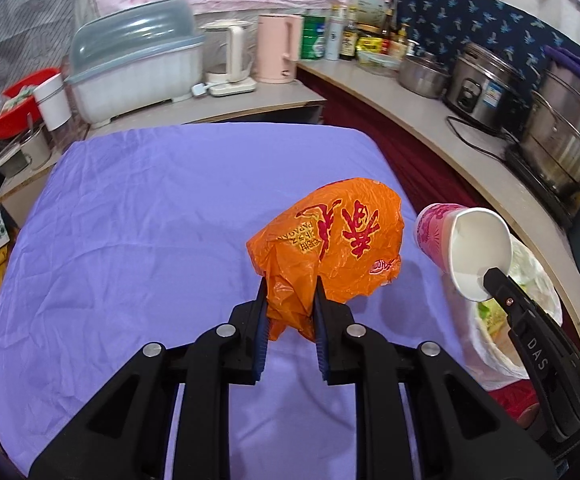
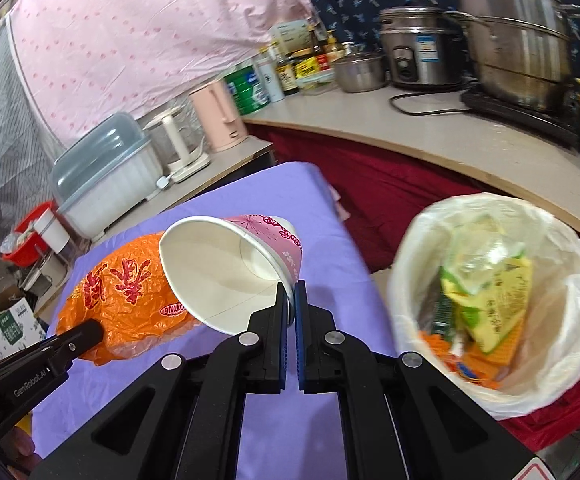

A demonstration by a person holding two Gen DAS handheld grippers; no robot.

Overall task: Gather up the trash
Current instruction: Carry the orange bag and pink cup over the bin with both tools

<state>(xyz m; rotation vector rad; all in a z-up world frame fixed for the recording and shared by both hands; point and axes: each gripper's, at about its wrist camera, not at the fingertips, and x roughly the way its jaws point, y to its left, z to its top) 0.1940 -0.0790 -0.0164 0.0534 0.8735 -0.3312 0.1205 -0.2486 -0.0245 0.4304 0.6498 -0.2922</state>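
Here, from the left wrist: left gripper (image 1: 290, 280) clamped on a crumpled orange plastic bag (image 1: 330, 236), held above the purple tablecloth (image 1: 137, 216). From the right wrist: right gripper (image 2: 291, 292) pinched tight on the rim of a tilted pink paper cup (image 2: 233, 268), just beside the white-lined trash bin (image 2: 570, 292) holding wrappers.

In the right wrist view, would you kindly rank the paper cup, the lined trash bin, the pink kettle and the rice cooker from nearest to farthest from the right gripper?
1. Paper cup: its rim is pinched in the right gripper.
2. Lined trash bin: just right, beside the table.
3. Pink kettle: on the counter, upper left.
4. Rice cooker: far counter, upper right.
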